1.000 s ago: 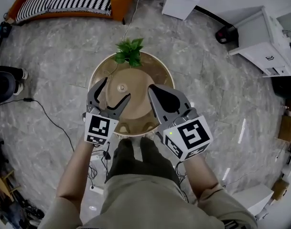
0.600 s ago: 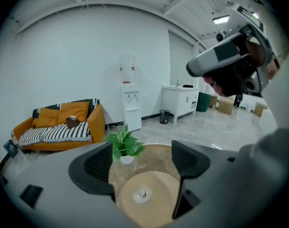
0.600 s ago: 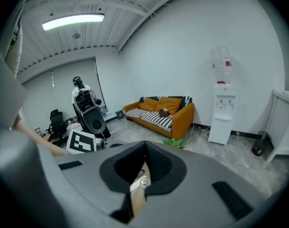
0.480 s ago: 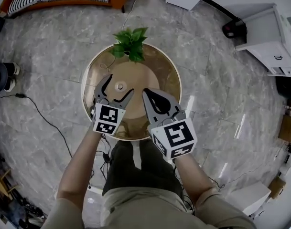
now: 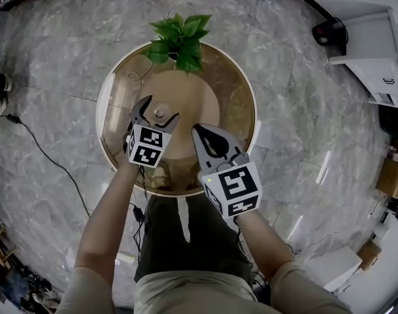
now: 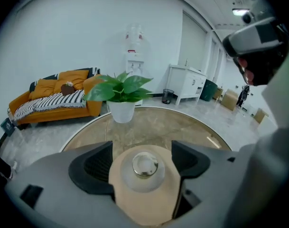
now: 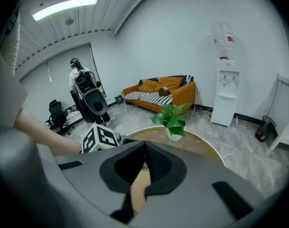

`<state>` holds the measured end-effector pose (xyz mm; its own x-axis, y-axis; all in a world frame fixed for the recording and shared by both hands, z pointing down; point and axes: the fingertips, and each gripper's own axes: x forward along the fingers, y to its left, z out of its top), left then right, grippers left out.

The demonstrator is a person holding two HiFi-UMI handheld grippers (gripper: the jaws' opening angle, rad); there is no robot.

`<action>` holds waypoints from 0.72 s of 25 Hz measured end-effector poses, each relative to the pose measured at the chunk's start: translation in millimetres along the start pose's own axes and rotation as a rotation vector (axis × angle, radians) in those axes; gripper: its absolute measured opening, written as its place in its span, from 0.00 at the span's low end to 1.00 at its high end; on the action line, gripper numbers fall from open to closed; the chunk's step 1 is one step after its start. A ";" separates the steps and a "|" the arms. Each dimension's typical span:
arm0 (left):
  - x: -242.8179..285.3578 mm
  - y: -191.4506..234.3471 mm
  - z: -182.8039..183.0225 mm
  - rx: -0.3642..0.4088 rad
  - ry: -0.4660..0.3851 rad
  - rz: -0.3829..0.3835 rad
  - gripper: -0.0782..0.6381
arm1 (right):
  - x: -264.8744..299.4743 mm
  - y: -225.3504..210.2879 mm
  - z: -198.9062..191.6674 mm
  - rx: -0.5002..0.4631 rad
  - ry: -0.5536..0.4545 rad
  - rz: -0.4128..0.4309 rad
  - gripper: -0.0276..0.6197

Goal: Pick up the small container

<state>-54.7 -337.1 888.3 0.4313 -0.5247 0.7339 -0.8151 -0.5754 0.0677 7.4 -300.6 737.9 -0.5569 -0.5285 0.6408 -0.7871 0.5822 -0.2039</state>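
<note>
The small container (image 5: 159, 113) is a clear little jar with a shiny lid. It stands on a round tan mat (image 5: 192, 97) in the middle of a round table (image 5: 248, 90). My left gripper (image 5: 161, 108) is open, one jaw on each side of the jar with a gap on both sides. In the left gripper view the jar (image 6: 144, 166) sits between the dark pads (image 6: 94, 167), low over the mat (image 6: 144, 203). My right gripper (image 5: 199, 133) is shut on nothing, hovering over the mat's near right part. Its own view shows the jaws meeting at the right gripper's tip (image 7: 145, 146).
A potted green plant (image 5: 180, 34) stands at the table's far edge, beyond the jar. A cable (image 5: 48, 156) runs over the marble floor on the left. White cabinets (image 5: 375, 51) stand at the right. An orange sofa (image 7: 161, 91) and a water dispenser (image 7: 226, 94) line the far wall.
My left gripper has moved forward, so its open jaws now flank the jar instead of standing short of it. The right gripper followed a little and stayed shut.
</note>
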 end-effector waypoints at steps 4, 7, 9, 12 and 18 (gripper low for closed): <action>31.0 -0.5 -25.4 0.018 0.029 -0.021 0.62 | 25.9 -8.5 -28.5 0.028 0.025 -0.002 0.04; 47.5 -2.5 -38.9 0.020 0.032 -0.023 0.62 | 37.7 -11.9 -42.6 0.033 0.041 -0.001 0.04; 54.1 -1.3 -43.2 0.029 0.014 -0.001 0.62 | 42.5 -15.4 -49.4 0.025 0.052 0.000 0.04; 56.8 4.0 -43.3 0.027 -0.032 0.044 0.61 | 44.4 -23.1 -57.3 0.023 0.063 -0.003 0.04; 58.9 0.8 -45.5 0.076 0.000 0.015 0.58 | 38.4 -35.1 -67.5 0.043 0.071 -0.025 0.04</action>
<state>-47.6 -340.0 962.3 0.4190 -0.5340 0.7344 -0.7901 -0.6129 0.0051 31.6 -299.6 819.6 -0.5183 -0.4965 0.6963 -0.8117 0.5419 -0.2178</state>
